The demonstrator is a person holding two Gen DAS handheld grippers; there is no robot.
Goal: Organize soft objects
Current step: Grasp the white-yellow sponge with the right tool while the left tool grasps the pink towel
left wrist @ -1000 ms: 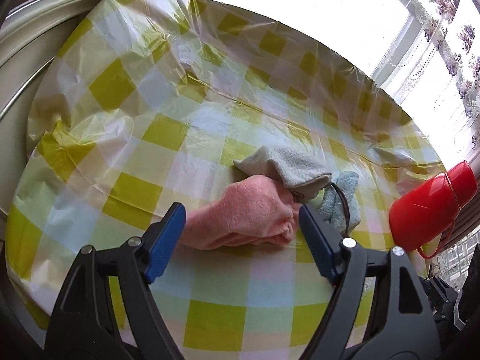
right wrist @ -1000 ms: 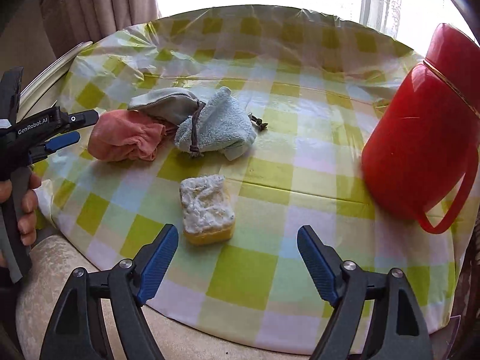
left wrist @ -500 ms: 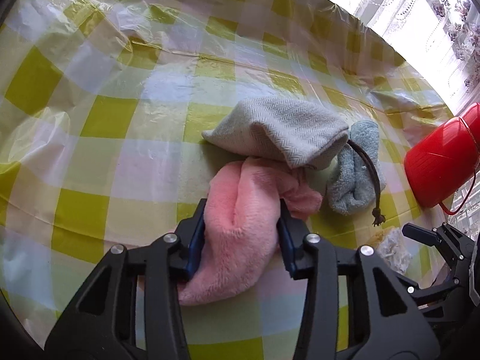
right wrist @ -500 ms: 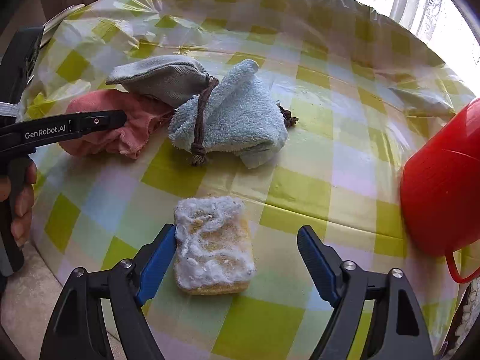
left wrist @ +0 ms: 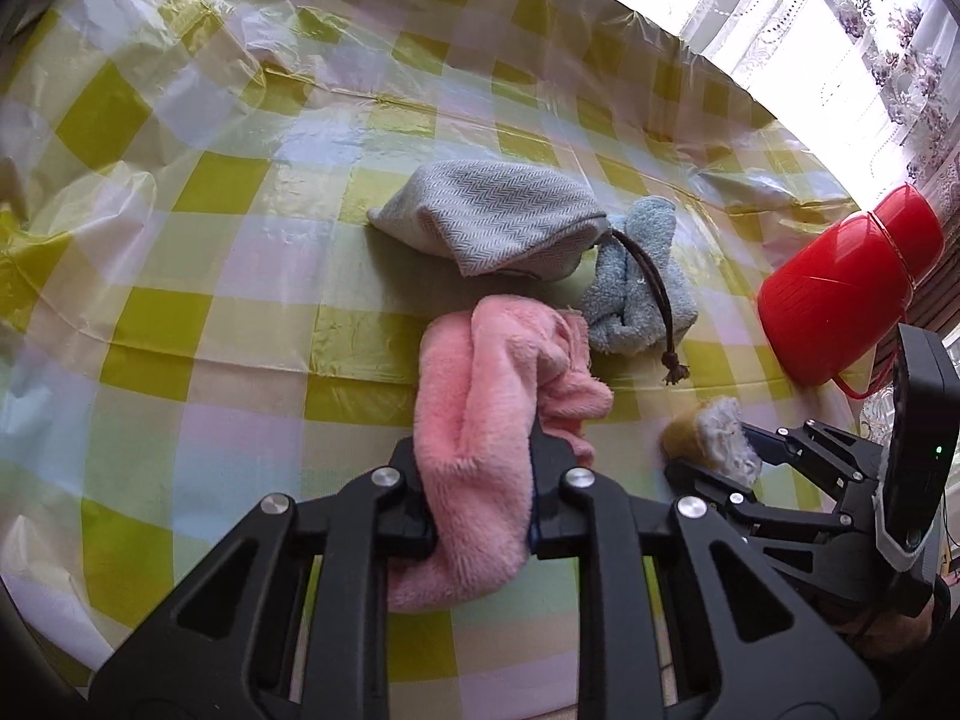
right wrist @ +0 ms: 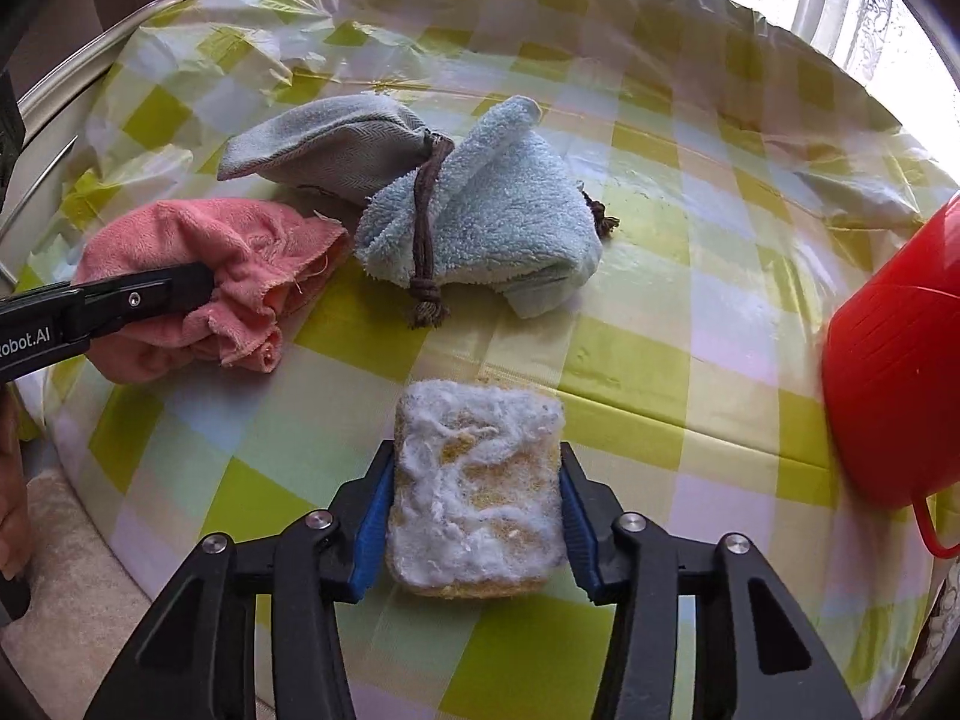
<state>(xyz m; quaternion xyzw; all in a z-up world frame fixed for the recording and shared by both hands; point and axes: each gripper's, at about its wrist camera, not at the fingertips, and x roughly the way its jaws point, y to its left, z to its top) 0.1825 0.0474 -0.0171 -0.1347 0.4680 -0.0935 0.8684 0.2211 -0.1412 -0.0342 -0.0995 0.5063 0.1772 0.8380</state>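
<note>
At lower centre of the left wrist view, the pink cloth (left wrist: 480,420) is pinched by the left hand-held gripper (left wrist: 477,498), whose jaws have just been closing. At lower centre of the right wrist view, the sponge (right wrist: 477,492) is clamped on the bench (right wrist: 660,312) by the right hand-held gripper (right wrist: 477,516), likewise just closing.

**Rig hardware: condition as seen**

Left tongs (left wrist: 477,498): matte black linkage arms with triangular cut-outs, round silver screw heads at the pivots. Right tongs (right wrist: 477,519): same black frame, blue pads (right wrist: 372,525) on both fingers. White lettering "obot.AI" on one black arm; small green indicator light on the camera housing
</note>
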